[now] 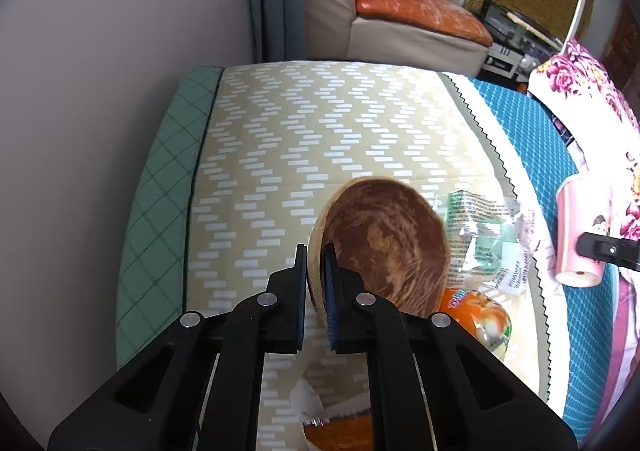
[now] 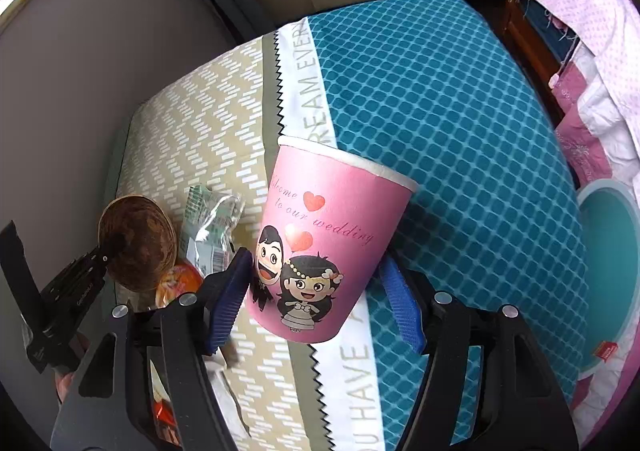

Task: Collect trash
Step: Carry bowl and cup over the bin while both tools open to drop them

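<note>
A brown wooden bowl point(image 1: 384, 243) stands tilted on its edge over the beige chevron mat point(image 1: 300, 139). My left gripper point(image 1: 316, 263) is shut on the bowl's rim, one pad on each side of the wall. The right wrist view shows the same bowl point(image 2: 138, 239) and left gripper point(image 2: 104, 261) at the far left. A pink paper cup point(image 2: 320, 243) with cartoon figures hangs tilted above the bed, and my right gripper point(image 2: 316, 263) is shut on its lower body. Beside the bowl lie a clear green wrapper point(image 1: 484, 235) and an orange packet point(image 1: 476, 315).
A grey wall point(image 1: 100, 91) borders the bed on the left, with a sofa point(image 1: 400, 19) beyond the far end. A teal patterned blanket point(image 2: 440, 123) covers the right half. Floral cloth point(image 2: 580, 11) and a round teal container point(image 2: 608, 251) sit at the right. White paper point(image 1: 308, 399) lies under my left gripper.
</note>
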A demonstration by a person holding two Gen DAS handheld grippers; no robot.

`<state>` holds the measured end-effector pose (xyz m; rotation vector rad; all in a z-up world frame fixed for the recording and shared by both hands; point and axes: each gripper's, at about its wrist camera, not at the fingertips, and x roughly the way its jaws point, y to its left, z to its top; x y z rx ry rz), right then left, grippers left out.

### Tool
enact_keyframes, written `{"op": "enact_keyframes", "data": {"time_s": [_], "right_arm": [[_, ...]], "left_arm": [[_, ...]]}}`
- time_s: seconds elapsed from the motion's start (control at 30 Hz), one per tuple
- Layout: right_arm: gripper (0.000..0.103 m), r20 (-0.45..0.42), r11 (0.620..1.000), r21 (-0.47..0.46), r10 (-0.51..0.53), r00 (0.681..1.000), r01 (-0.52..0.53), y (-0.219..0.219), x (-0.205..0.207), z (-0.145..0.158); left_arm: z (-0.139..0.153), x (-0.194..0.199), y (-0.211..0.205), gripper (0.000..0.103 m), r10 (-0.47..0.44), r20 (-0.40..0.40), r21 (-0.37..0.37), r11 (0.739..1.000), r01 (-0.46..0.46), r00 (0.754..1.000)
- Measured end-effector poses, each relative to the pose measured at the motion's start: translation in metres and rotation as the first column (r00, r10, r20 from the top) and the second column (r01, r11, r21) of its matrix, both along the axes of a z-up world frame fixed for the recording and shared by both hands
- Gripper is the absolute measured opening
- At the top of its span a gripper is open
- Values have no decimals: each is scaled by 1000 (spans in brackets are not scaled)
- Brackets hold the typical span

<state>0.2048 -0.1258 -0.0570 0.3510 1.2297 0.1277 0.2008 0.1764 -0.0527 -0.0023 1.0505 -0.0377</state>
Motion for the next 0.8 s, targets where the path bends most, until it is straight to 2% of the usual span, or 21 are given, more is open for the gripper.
{"op": "enact_keyframes", "data": {"time_s": [0.27, 0.47, 0.67, 0.8], "right_arm": [[62, 48, 1000, -3, 15, 999, -15, -22, -29, 19], [62, 67, 1000, 24, 5, 998, -6, -39, -50, 32], [62, 94, 999, 54, -4, 996, -1, -52, -65, 43], [62, 111, 997, 75, -24, 994, 15, -69, -79, 49]], "left_arm": [[29, -9, -5, 8, 14, 53, 40, 999, -16, 998], [56, -20, -9, 8, 21, 91, 1, 1000, -21, 996], [87, -41, -44, 8, -55, 131, -10, 998, 57, 990], [89, -56, -78, 8, -121, 122, -36, 991, 127, 985]]}}
